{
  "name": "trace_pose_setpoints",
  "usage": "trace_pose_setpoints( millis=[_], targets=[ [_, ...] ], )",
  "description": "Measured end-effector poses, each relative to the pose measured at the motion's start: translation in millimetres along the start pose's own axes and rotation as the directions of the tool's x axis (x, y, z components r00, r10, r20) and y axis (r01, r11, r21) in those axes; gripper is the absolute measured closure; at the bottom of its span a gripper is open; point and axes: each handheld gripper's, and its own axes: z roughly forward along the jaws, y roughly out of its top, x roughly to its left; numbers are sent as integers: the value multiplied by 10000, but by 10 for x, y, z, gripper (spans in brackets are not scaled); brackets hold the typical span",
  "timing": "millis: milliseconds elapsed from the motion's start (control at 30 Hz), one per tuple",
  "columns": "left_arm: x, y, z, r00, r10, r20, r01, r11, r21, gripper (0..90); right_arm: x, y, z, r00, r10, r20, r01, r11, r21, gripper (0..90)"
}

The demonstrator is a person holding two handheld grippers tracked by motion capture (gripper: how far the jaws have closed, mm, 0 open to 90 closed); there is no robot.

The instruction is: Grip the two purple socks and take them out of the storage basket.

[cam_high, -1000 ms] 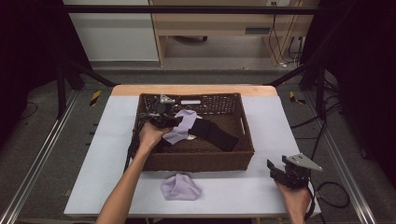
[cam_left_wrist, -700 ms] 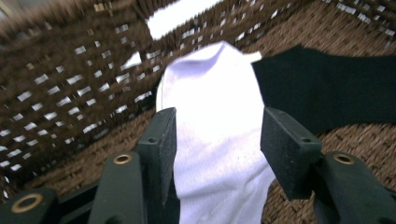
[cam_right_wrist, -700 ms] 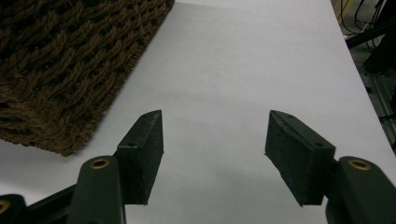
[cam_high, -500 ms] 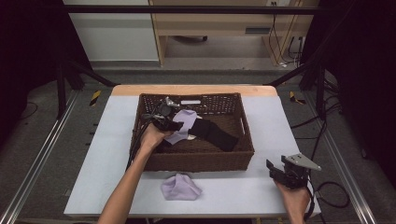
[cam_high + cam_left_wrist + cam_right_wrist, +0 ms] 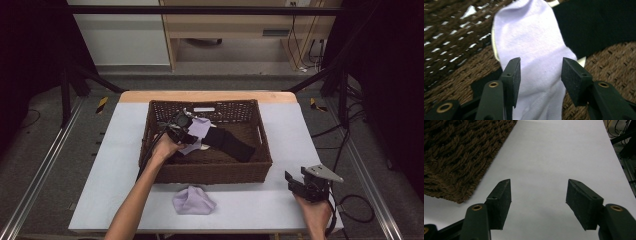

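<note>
**Left gripper over the lilac sock in the basket**

Left gripper (image 5: 541,68) sits inside the wicker basket (image 5: 215,172), jaws apart on either side of a lilac sock (image 5: 531,50) beside a black cloth (image 5: 596,22). Right gripper (image 5: 539,195) hangs wide open, empty, off the basket's near right corner. Another lilac sock (image 5: 192,200) lies just in front of the basket.
</note>
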Motion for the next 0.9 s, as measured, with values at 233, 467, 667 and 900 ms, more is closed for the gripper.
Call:
trace_pose_setpoints(
  millis=[233,467,667,900],
  targets=[
    [-4,9,78,9999,64,153,-77,9961,878,579,3,2,-12,9999,103,-26,-103,9999,-28,367],
    [3,9,64,9999,-85,112,69,9907,1357,824,1,0,-15,10000,61,9,-61,10000,-54,369],
    [31,1,-33,9990,-445,64,440,9968,669,837,-4,-1,-15,10000,58,33,-58,10000,-47,369],
    [54,-7,-197,9983,-579,-41,577,9975,-405,842,-17,-6,-26,9999,92,60,-91,9999,-70,369]
  ],
)
